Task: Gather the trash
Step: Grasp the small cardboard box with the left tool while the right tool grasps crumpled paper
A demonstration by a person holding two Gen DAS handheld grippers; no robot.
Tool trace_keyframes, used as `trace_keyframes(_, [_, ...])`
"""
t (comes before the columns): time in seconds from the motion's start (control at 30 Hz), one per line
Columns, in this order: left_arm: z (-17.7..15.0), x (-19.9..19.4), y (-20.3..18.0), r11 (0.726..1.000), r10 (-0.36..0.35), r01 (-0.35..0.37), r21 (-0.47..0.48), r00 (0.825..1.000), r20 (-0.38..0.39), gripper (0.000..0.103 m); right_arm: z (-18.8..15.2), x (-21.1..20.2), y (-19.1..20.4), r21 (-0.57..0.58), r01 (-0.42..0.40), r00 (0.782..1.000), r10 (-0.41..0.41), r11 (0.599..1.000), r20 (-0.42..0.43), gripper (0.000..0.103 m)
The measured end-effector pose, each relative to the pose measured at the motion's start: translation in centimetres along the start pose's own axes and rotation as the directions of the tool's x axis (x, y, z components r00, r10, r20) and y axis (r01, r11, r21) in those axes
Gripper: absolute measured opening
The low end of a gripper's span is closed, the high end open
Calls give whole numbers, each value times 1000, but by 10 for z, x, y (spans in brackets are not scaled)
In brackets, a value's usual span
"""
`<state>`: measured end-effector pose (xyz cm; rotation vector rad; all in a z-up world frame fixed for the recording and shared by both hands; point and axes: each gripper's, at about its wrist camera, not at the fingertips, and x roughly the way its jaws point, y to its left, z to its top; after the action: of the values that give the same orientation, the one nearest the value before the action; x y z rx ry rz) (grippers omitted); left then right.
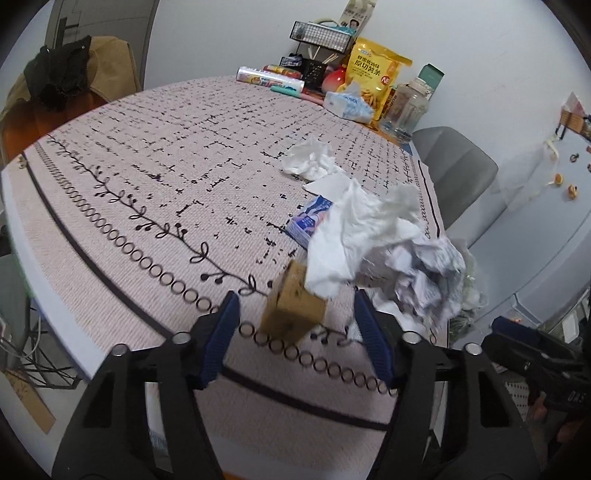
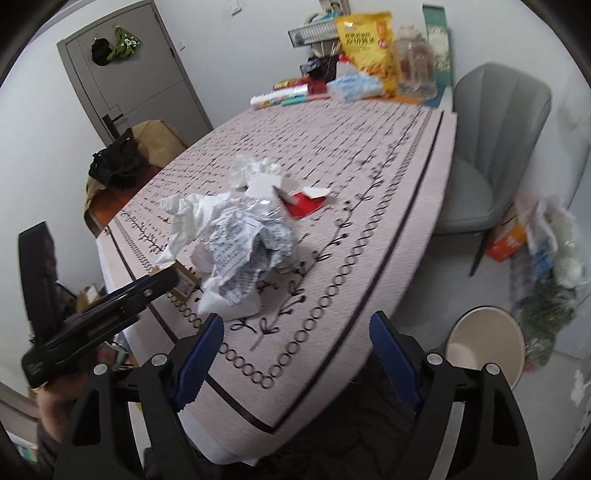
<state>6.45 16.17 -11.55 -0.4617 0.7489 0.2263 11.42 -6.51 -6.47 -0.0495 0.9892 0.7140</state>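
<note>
A heap of trash lies near the table's front corner: crumpled white tissue (image 1: 354, 229), crumpled printed paper (image 1: 428, 269) (image 2: 247, 243), a small brown cardboard box (image 1: 293, 310), a blue-white small box (image 1: 308, 221), another tissue wad (image 1: 312, 158) and a red packet (image 2: 306, 203). My left gripper (image 1: 295, 332) is open, its fingers on either side of the brown box just in front of it. My right gripper (image 2: 295, 350) is open and empty, over the table's edge, short of the paper heap. A round beige bin (image 2: 484, 343) stands on the floor to the right.
The patterned tablecloth (image 1: 147, 184) covers the table. At the far end stand a yellow snack bag (image 1: 376, 74), tissue pack (image 1: 347, 105), jar (image 1: 406, 107) and wire rack (image 1: 321, 33). A grey chair (image 2: 491, 155) sits at the right; bags and boxes (image 2: 535, 240) lie on the floor.
</note>
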Motion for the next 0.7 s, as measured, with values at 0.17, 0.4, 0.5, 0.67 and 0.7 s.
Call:
trace_keyframes(0.17, [5, 11, 0, 1000, -3, 4, 10, 1000, -26, 33, 16, 6, 15, -24, -29, 1000, 30, 999, 9, 78])
trace_keyframes(0.4, [-3, -1, 6, 1000, 2, -2, -6, 1000, -23, 33, 31, 21, 33, -55, -39, 999, 39, 998, 5, 76])
trace_keyframes(0.5, [-7, -10, 10, 1000, 9, -10, -28, 1000, -17, 33, 34, 32, 39, -70, 4, 1000, -5, 998, -19, 67])
trace_keyframes(0.67, [-14, -19, 8, 999, 12, -12, -33, 1000, -10, 33, 34, 40, 39, -59, 6, 999, -8, 998, -38, 28])
trace_keyframes(0.7, [-14, -21, 8, 999, 12, -12, -35, 1000, -6, 33, 35, 38, 39, -56, 0, 999, -2, 998, -34, 24])
